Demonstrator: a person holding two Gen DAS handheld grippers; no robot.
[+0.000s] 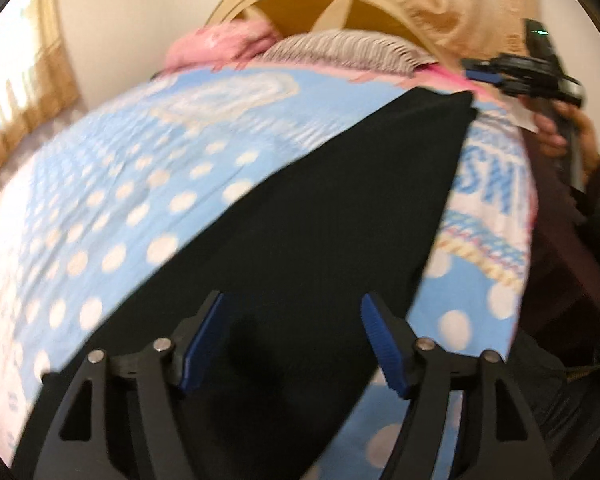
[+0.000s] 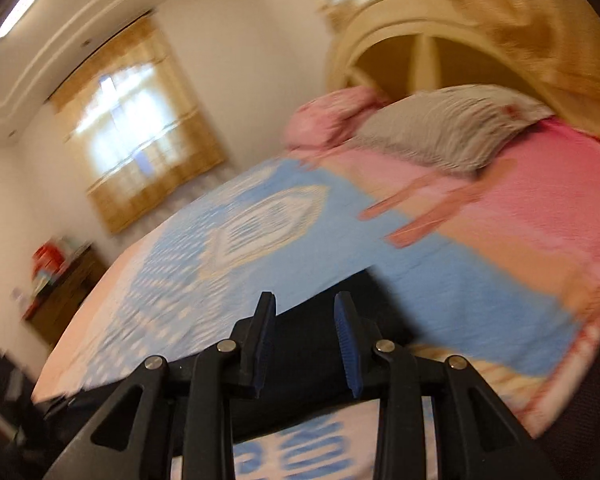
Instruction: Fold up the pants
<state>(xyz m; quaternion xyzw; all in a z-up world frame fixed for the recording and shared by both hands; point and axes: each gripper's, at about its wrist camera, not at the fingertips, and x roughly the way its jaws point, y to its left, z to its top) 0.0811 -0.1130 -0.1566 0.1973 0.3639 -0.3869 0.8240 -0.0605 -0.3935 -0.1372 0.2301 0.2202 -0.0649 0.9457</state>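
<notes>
Black pants lie lengthwise between both spread, empty hand-held grippers: left, right.

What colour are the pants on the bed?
Black. The pants show best in the left wrist view, lying flat on the blue dotted bedspread.

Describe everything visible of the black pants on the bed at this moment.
The black pants are a plain, dark, matte cloth with no visible seams or pockets in these blurred views. They lie flat on the blue polka-dot bedspread as a long band with straight edges, running from the near edge of the bed toward a squared end near the pillows. The left tool stands open above the near part, pads not pressing it. From the right wrist view the right tool is open too, the pants below it.
</notes>
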